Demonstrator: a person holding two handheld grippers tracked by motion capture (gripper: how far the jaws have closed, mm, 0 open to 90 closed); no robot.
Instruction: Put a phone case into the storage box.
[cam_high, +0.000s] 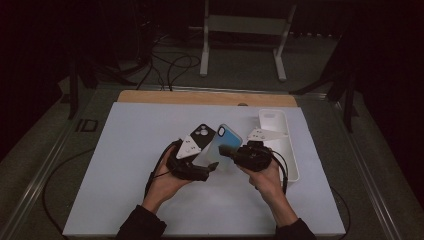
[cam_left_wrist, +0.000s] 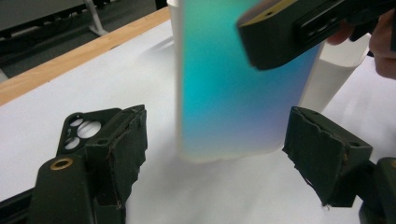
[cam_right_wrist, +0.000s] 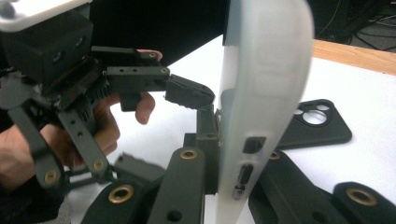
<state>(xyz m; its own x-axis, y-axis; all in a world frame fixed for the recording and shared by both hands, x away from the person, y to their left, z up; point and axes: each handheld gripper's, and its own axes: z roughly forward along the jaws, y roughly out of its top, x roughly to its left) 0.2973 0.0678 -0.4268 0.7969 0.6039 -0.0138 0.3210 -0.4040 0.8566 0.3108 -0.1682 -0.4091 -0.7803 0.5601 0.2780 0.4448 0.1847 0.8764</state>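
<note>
- Right gripper (cam_high: 226, 150) is clamped on the blue phone case (cam_high: 220, 146); in the right gripper view its jaws pinch the case's edge wall, next to the port cutouts (cam_right_wrist: 245, 175), with the case (cam_right_wrist: 261, 93) standing on edge between them.
- Case is lifted off the white mat (cam_high: 125, 165), tilted, blue-to-teal back facing up in the high view; it sits just left of the white tray (cam_high: 292, 160) and well short of the wooden table edge (cam_high: 150, 96).
- Left gripper (cam_high: 214, 167) is released: jaws spread, nothing pressed between the pads. In the left gripper view the case (cam_left_wrist: 229, 93) hangs in the gap between the two jaws, its lower edge past the pads, apart from both.
- Same view: right gripper's jaw (cam_left_wrist: 299, 28) bites the case from the upper right, with the white tray (cam_left_wrist: 334, 74) behind the case.
- Black phone case (cam_high: 201, 136) lies flat on the mat, camera cutout up, just left of the blue case and partly under the left gripper's grey plate (cam_high: 187, 146). It shows behind the left jaw in the left gripper view (cam_left_wrist: 81, 128) and beyond the blue case in the right gripper view (cam_right_wrist: 322, 126).
- Both hands hold their grippers close together, left hand (cam_high: 167, 182) and right hand (cam_high: 267, 182) flanking the blue case.
</note>
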